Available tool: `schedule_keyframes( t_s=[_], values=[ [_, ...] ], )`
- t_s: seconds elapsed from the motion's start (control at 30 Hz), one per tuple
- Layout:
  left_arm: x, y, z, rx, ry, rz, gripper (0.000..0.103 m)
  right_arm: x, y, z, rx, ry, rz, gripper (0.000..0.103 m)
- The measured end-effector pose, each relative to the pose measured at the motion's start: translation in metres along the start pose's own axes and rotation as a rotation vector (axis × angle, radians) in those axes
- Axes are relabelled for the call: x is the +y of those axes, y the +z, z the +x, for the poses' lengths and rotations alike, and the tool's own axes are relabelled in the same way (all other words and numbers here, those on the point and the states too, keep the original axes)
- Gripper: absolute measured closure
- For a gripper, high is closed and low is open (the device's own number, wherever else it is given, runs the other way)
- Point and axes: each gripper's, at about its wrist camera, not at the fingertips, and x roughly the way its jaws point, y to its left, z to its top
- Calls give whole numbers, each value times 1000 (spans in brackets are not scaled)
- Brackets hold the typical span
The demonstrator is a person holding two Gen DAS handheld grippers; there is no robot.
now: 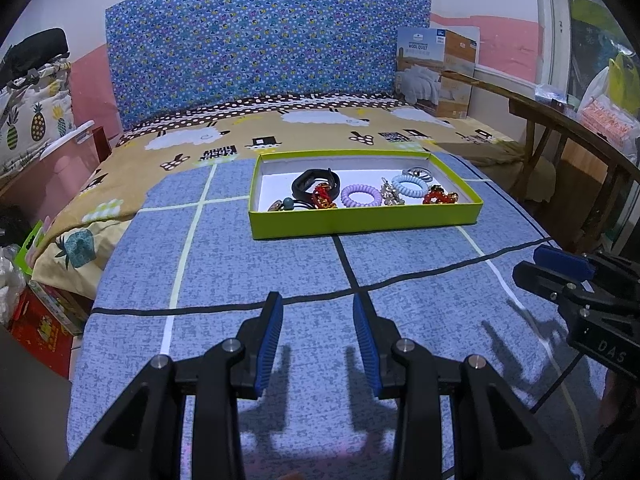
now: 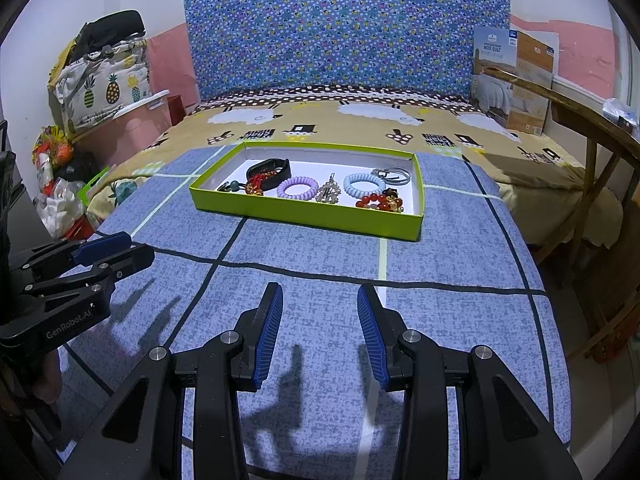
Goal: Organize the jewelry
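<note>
A shallow lime-green box (image 1: pixel 360 224) (image 2: pixel 304 216) lies on the blue checked cloth, well ahead of both grippers. Inside it are a black band (image 1: pixel 316 182) (image 2: pixel 268 168), a purple coil hair tie (image 1: pixel 361 196) (image 2: pixel 298 188), a light blue coil tie (image 1: pixel 410 186) (image 2: pixel 364 185), red bead bracelets (image 1: pixel 440 196) (image 2: pixel 378 201), a silver charm (image 2: pixel 329 192) and metal rings (image 1: pixel 420 172) (image 2: pixel 394 176). My left gripper (image 1: pixel 318 308) hovers open over bare cloth, nothing between its blue pads. My right gripper (image 2: pixel 320 300) is likewise open and empty, beside the left one.
The cloth covers a board on a bed with a sheep-print sheet (image 1: pixel 320 128) and a blue patterned headboard (image 1: pixel 260 48). A quilt box (image 1: pixel 436 72) stands at the back right, a wooden rail (image 1: pixel 560 120) runs along the right, and bags (image 2: pixel 100 80) pile up at the left.
</note>
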Motion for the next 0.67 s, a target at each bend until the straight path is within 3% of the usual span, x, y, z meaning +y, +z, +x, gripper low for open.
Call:
schedule_keyframes(
  t_s=[0.67],
  values=[
    [-8, -1, -1, -12, 27, 35, 65, -2, 1, -1, -2, -2, 0, 63]
  ],
)
